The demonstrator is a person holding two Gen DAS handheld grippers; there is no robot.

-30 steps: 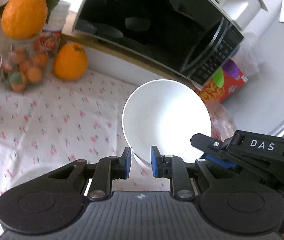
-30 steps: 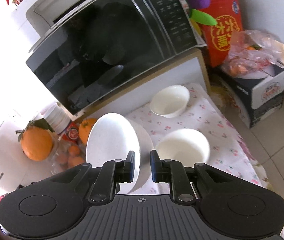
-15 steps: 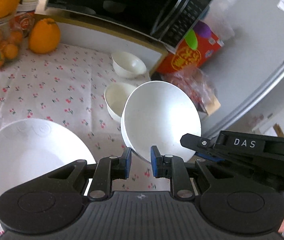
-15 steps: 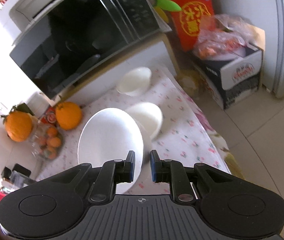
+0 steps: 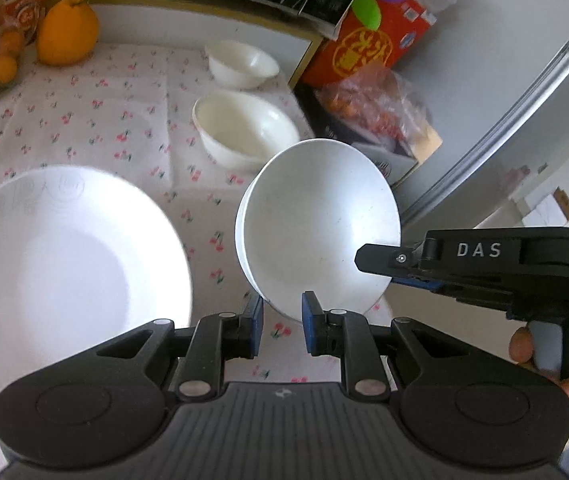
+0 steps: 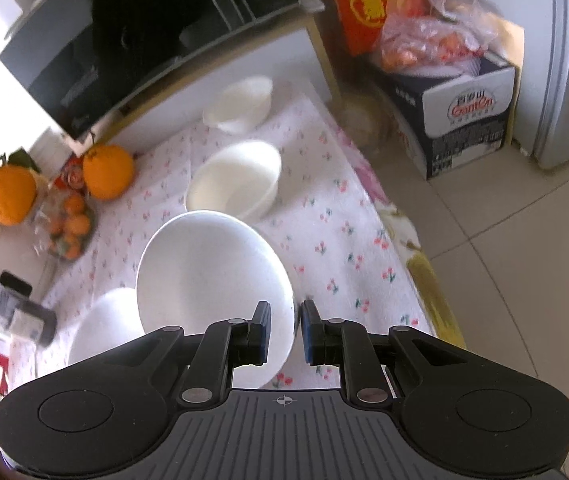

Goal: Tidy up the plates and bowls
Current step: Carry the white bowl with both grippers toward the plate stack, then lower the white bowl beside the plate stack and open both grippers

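Note:
My right gripper (image 6: 286,330) is shut on the rim of a white plate (image 6: 208,280), tilted up above the floral tablecloth; the same plate (image 5: 320,228) shows in the left wrist view with the right gripper's fingers (image 5: 380,260) on its right edge. My left gripper (image 5: 282,326) sits just below that plate with its jaws narrowly apart and nothing between them. A larger white plate (image 5: 64,256) lies on the table at the left. Two white bowls stand behind: a near one (image 5: 244,128) and a far one (image 5: 242,64).
A black microwave (image 6: 144,28) stands at the table's back. Oranges (image 5: 66,32) and a fruit jar sit at the back left. A red box (image 5: 368,44), a bag of fruit (image 6: 432,36) on a carton and a fridge stand right of the table's edge.
Both grippers have pulled back and swung right. The held plate has moved with them, away from the microwave and toward the table's front right. The big plate and both bowls came into view.

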